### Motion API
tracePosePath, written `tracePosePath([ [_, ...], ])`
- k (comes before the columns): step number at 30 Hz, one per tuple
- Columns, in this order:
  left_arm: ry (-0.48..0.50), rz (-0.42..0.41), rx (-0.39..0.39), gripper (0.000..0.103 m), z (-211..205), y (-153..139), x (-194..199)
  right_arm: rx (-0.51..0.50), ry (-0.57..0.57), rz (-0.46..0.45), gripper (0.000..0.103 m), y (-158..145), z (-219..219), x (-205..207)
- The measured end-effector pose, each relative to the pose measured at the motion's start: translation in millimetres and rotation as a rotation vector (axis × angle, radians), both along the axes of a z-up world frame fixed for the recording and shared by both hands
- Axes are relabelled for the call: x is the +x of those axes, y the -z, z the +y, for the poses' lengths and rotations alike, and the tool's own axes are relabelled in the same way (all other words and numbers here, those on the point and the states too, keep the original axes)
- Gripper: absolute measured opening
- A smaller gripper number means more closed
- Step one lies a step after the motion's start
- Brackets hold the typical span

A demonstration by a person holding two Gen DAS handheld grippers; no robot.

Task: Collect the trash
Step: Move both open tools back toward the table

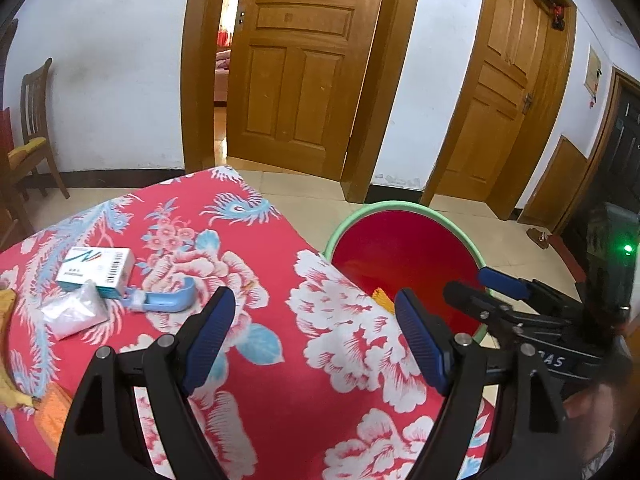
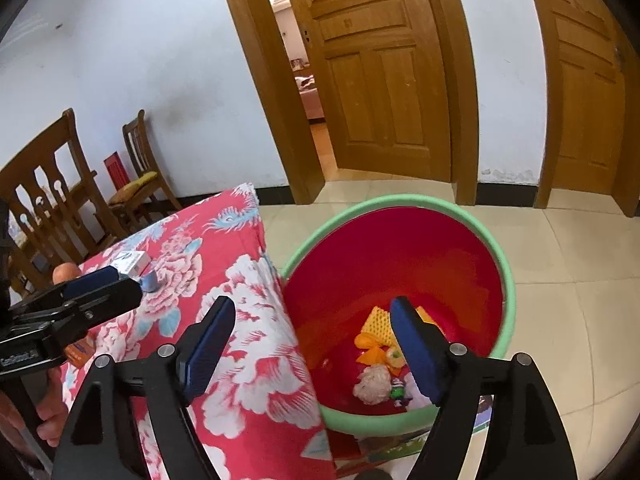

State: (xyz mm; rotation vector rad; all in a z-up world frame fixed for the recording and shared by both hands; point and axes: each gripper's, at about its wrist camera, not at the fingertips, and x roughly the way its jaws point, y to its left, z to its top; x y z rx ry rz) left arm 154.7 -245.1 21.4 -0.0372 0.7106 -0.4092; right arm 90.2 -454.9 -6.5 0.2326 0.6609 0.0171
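A red bin with a green rim (image 2: 506,280) stands on the floor beside the table; it also shows in the left wrist view (image 1: 384,206). Inside lie orange-yellow scraps (image 2: 378,326), a crumpled white wad (image 2: 374,386) and a small green-purple wrapper (image 2: 398,391). On the red floral cloth (image 1: 280,280) lie a white and teal box (image 1: 96,270), a clear plastic bag (image 1: 76,314) and a blue plastic piece (image 1: 168,300). My left gripper (image 1: 314,338) is open and empty over the cloth. My right gripper (image 2: 312,346) is open and empty above the bin's near rim.
A banana peel (image 1: 6,360) and an orange packet (image 1: 54,412) lie at the cloth's left edge. Wooden chairs (image 2: 60,184) stand by the wall on the left. Two wooden doors (image 1: 298,60) are behind, over tiled floor (image 2: 580,300).
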Motion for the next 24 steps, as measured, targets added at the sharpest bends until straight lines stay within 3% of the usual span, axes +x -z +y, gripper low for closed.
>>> tracePosePath([
  [5, -0.010, -0.015, 0.000, 0.085, 18, -7, -2, 0.007, -0.047, 0.026, 0.088, 3, 18, 9],
  [7, 0.001, -0.028, -0.018, 0.095, 26, -10, -4, -0.005, -0.059, 0.025, 0.103, 2, 28, 12],
  [11, -0.033, -0.074, -0.009, 0.100, 47, -20, -9, -0.007, -0.086, 0.017, 0.103, -2, 45, 21],
  [20, -0.080, -0.042, -0.050, 0.101, 114, -22, -16, 0.012, -0.194, 0.016, 0.103, -3, 100, 44],
  [24, -0.142, -0.020, 0.010, 0.101, 138, -8, -23, 0.020, -0.257, 0.016, 0.103, -2, 133, 52],
])
